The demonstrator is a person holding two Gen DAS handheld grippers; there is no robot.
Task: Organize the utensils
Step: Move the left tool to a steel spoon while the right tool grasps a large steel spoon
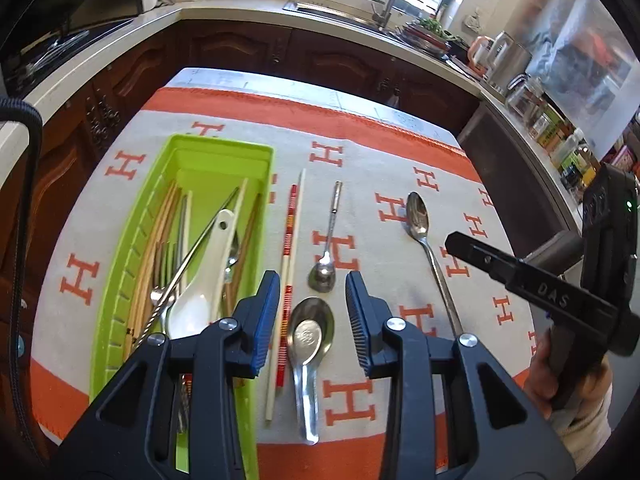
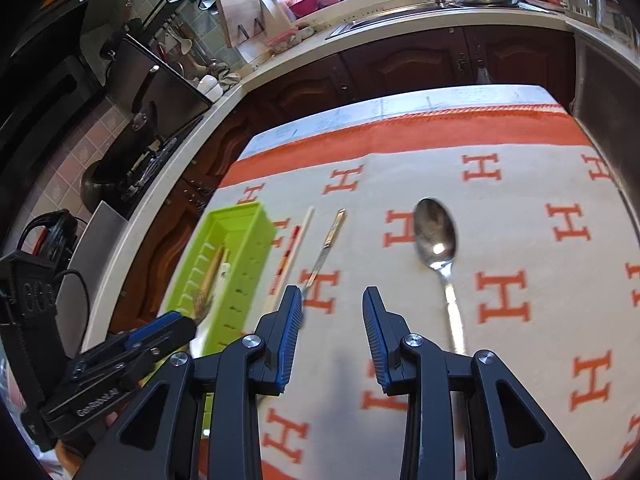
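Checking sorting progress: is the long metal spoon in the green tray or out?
Out. The long spoon lies on the cloth, right of the green tray.

Green tray at left holds chopsticks, forks, white ladle-spoon. Beside it on cloth: red-striped chopstick pair, small steel spoon, short soup spoon, long spoon far right.

Grey-and-orange woven cloth over table: repeated orange capital "H" letters. Black right gripper, seen from left wrist view: raised letters "DAS" on side. Black left gripper, seen from right wrist view: pale lettering, blurred, unreadable.
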